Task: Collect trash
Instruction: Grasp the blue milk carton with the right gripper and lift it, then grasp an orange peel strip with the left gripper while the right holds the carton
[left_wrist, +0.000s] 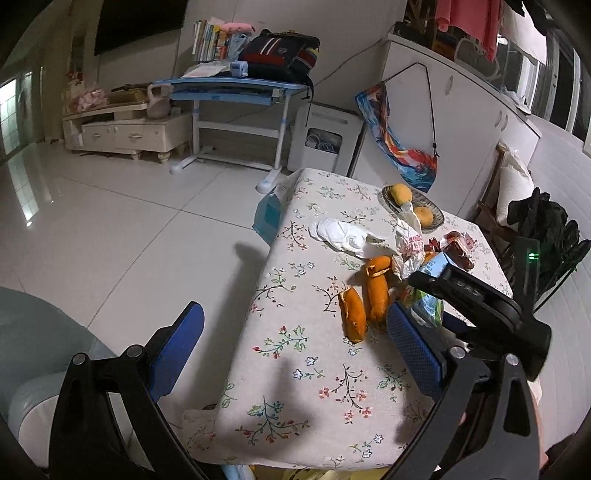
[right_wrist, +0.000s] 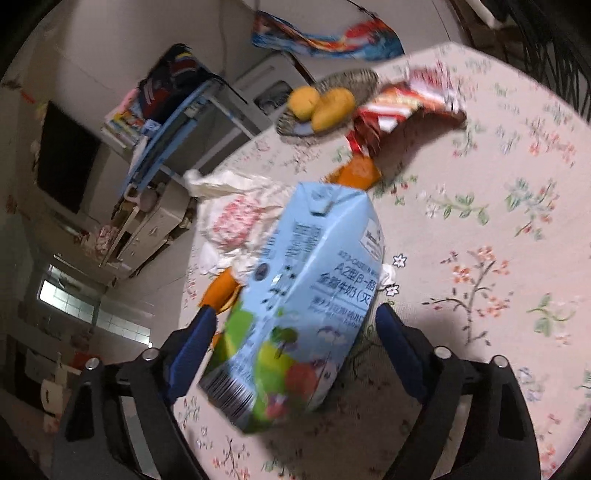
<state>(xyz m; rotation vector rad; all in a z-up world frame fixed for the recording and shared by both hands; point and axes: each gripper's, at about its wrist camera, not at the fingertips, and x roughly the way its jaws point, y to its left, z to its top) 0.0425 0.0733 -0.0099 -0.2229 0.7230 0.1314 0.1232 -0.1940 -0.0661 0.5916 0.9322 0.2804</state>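
On the floral tablecloth (left_wrist: 295, 354) I count one milk carton (right_wrist: 295, 310), three orange peel pieces (left_wrist: 369, 295), one white plastic bag (left_wrist: 351, 236), red snack wrappers (right_wrist: 402, 103) and two fruits in a woven dish (right_wrist: 328, 88). My right gripper (right_wrist: 295, 325) brackets the carton; whether it is gripping I cannot tell, the view being blurred. My left gripper (left_wrist: 295, 332) hangs spread wide with nothing in it. The carton's base is hidden behind the left gripper's pad.
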